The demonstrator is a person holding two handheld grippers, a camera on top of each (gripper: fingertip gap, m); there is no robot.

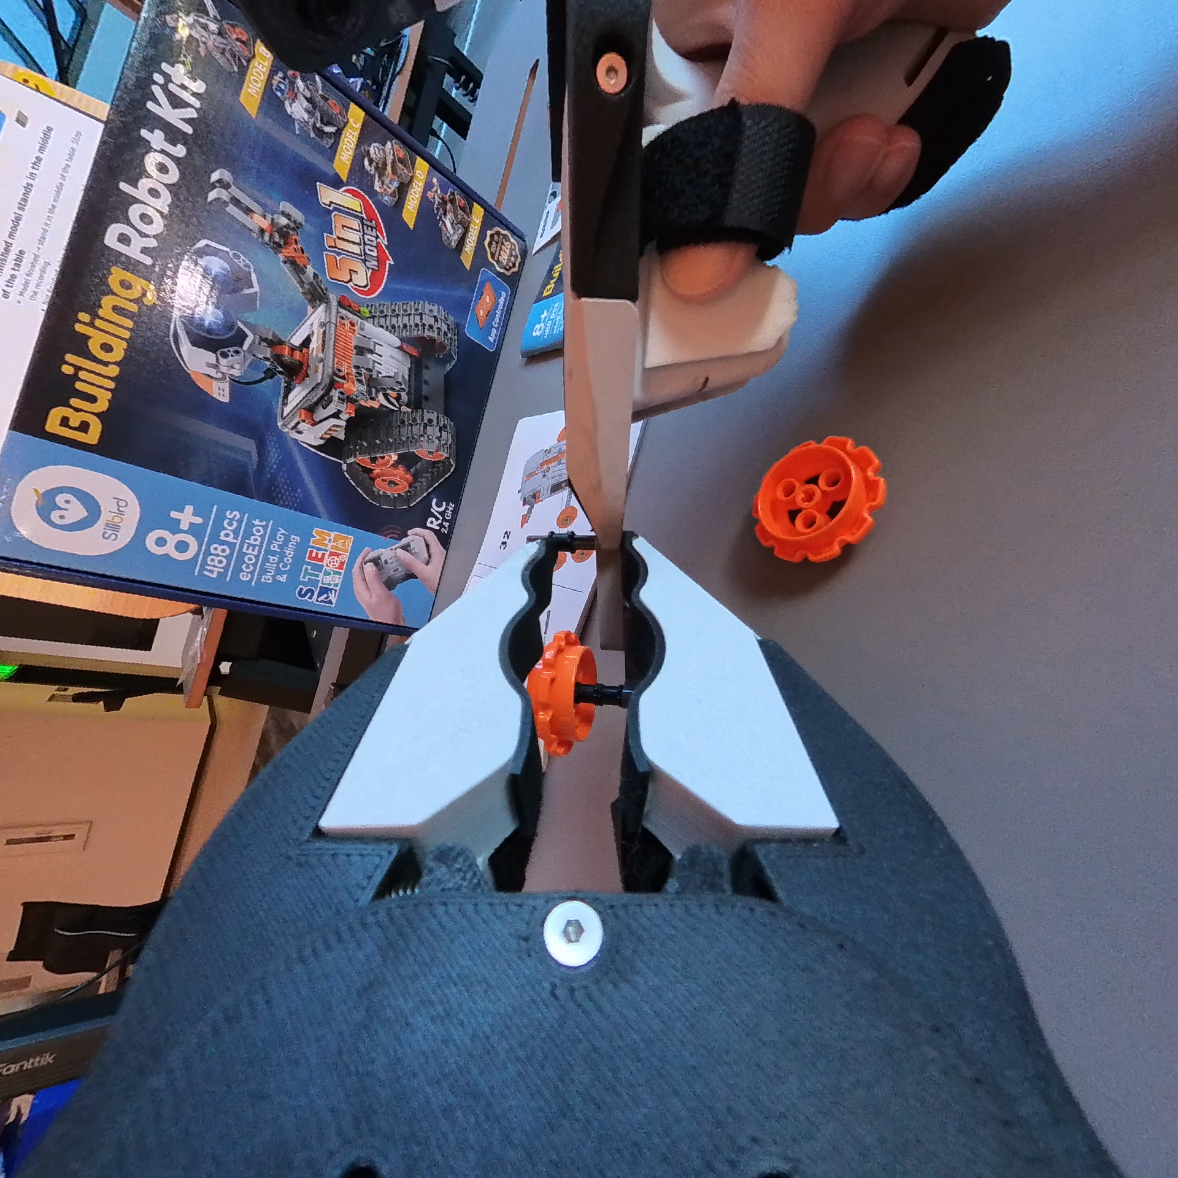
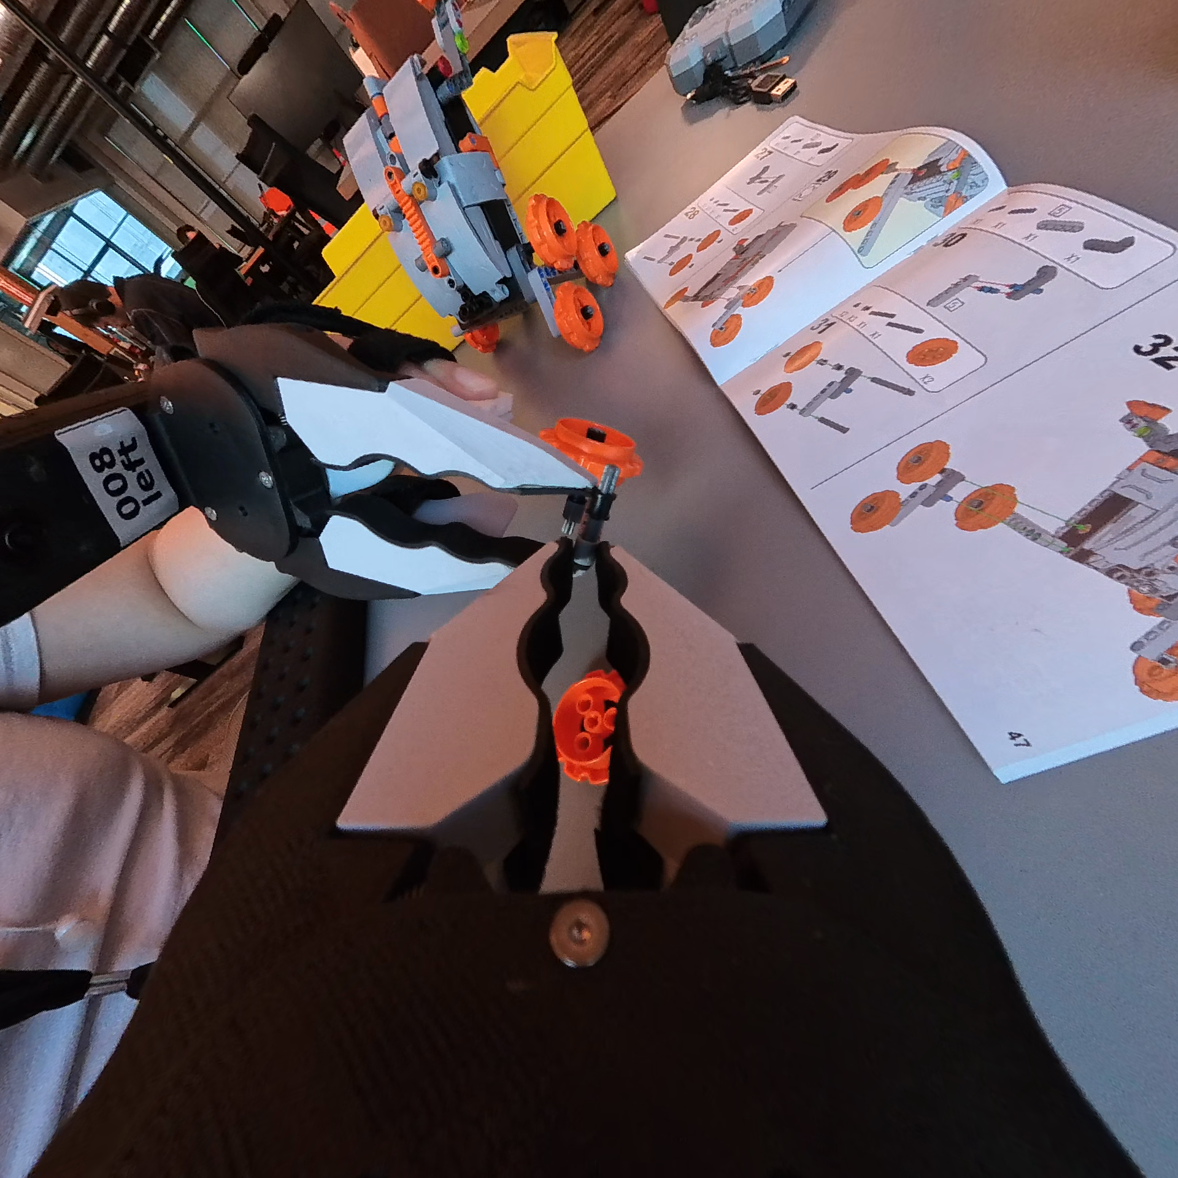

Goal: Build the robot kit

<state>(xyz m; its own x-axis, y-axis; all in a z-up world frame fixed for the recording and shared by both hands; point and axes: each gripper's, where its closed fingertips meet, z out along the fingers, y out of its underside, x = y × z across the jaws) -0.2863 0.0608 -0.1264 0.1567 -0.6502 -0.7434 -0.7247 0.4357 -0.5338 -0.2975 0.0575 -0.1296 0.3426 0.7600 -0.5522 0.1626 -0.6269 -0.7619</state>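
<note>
Meanwhile, both grippers are meeting tip to tip above the grey table, the left gripper pinching a black axle pin bearing an orange wheel, the right gripper clamping that pin's lower end.

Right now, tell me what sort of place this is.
Probably a shared workshop or office space set up for building a toy kit. A grey table holds an open instruction booklet, a half-built grey and orange model and a yellow bin; more desks and windows stand behind.
</note>
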